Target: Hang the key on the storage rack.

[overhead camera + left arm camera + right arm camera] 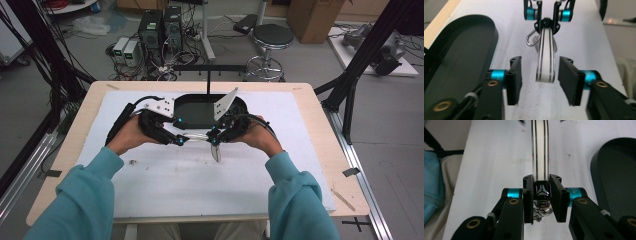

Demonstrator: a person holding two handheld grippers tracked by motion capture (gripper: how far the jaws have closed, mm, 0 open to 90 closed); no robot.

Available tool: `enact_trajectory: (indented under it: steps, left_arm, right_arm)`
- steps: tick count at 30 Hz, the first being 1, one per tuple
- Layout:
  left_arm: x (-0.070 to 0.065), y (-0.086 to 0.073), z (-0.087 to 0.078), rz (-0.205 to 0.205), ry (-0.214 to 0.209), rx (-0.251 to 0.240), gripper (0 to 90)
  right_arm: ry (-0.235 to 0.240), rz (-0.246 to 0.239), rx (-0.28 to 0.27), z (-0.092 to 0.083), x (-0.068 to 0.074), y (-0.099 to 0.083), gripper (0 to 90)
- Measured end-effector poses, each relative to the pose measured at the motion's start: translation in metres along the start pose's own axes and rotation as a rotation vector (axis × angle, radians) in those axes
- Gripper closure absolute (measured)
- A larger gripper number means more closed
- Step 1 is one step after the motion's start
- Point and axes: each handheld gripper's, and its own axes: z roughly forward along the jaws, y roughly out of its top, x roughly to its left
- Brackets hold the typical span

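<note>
Right gripper (541,195) was clamped on the buckle end of a white strap (545,57) just beside the black tray (461,50), while the left gripper (540,82) stood open astride its free end, not yet gripping.

I count one white strap (545,62) with one metal clasp (531,40); one black tray (197,111); my two tongs, left (181,140) and right (214,136); one surface (310,150).

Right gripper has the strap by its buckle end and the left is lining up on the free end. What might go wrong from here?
1. The left gripper is open around the white strap, not touching it; the hanging end may swing aside as the jaws close.
2. The right gripper clamps only the small black clasp, so a tug might pull it loose.
</note>
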Motion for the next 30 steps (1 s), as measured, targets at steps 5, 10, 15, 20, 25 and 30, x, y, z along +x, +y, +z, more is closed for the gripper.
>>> enact_trajectory:
  steps: [5,10,15,20,25,30]
  left_arm:
    - [0.0,-0.01,-0.007,-0.035,0.073,-0.118,8.2]
    - [0.0,-0.029,-0.021,-0.089,0.123,-0.184,1.7]
    - [-0.004,-0.051,-0.037,-0.137,0.172,-0.25,1.7]
    - [-0.01,-0.074,-0.054,-0.171,0.233,-0.302,1.7]
    - [-0.017,-0.098,-0.069,-0.2,0.284,-0.356,1.7]
    - [-0.028,-0.117,-0.076,-0.212,0.328,-0.385,1.7]
  right_arm:
    - [-0.018,0.021,-0.027,-0.004,-0.002,-0.004,75.2]
    - [-0.043,0.059,-0.075,-0.014,-0.007,-0.009,75.2]
    - [-0.081,0.109,-0.138,-0.026,-0.012,-0.015,75.2]
    - [-0.124,0.154,-0.191,-0.035,-0.018,-0.02,75.1]
    - [-0.152,0.2,-0.264,-0.042,-0.024,-0.025,75.1]
    - [-0.188,0.238,-0.327,-0.048,-0.032,-0.032,75.1]
